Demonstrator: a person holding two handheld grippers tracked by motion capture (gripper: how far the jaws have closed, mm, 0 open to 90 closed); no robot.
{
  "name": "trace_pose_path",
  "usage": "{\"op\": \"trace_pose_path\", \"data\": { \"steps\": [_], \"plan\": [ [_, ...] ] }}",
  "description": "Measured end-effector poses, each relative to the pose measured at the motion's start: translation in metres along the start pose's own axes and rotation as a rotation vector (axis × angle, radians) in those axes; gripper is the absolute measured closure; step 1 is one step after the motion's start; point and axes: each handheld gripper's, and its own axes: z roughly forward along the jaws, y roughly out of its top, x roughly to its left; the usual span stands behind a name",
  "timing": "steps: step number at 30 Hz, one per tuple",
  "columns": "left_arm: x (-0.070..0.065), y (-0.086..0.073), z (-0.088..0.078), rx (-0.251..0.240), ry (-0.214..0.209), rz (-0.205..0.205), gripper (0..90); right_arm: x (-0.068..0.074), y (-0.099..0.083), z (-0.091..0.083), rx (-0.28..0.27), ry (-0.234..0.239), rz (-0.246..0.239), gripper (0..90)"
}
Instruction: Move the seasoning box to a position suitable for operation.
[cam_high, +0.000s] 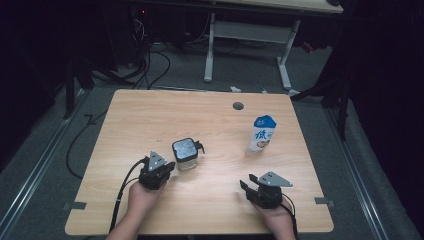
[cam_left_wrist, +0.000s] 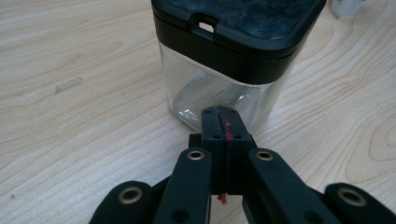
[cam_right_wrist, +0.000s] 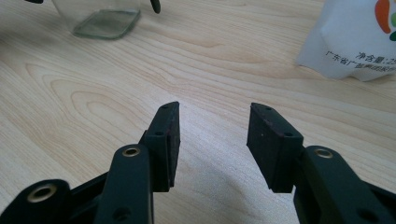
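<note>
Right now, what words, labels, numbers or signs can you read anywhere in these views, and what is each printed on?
"低": large blue character on the white, blue-topped milk carton, high view.
"净含量:2": black print on that carton in the right gripper view, cut off by the frame edge.
"广东省广": line below it; the remainder is blurred, unreadable.
Clear square glass jar with black lid: no text.
Light wooden table: no text.

Jar top & right side cut off by frame, carton upper part cropped, its print too small to read
</note>
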Motion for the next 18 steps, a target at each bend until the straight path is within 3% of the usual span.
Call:
{"op": "trace_pose_path", "data": {
  "steps": [18],
  "plan": [
    [-0.015, 0.002, 0.004, -0.004, -0.024, 0.02, 89.8, 0.0, -0.001, 0.002, 0.008, 0.0, 0.0, 52.0]
  ]
}}
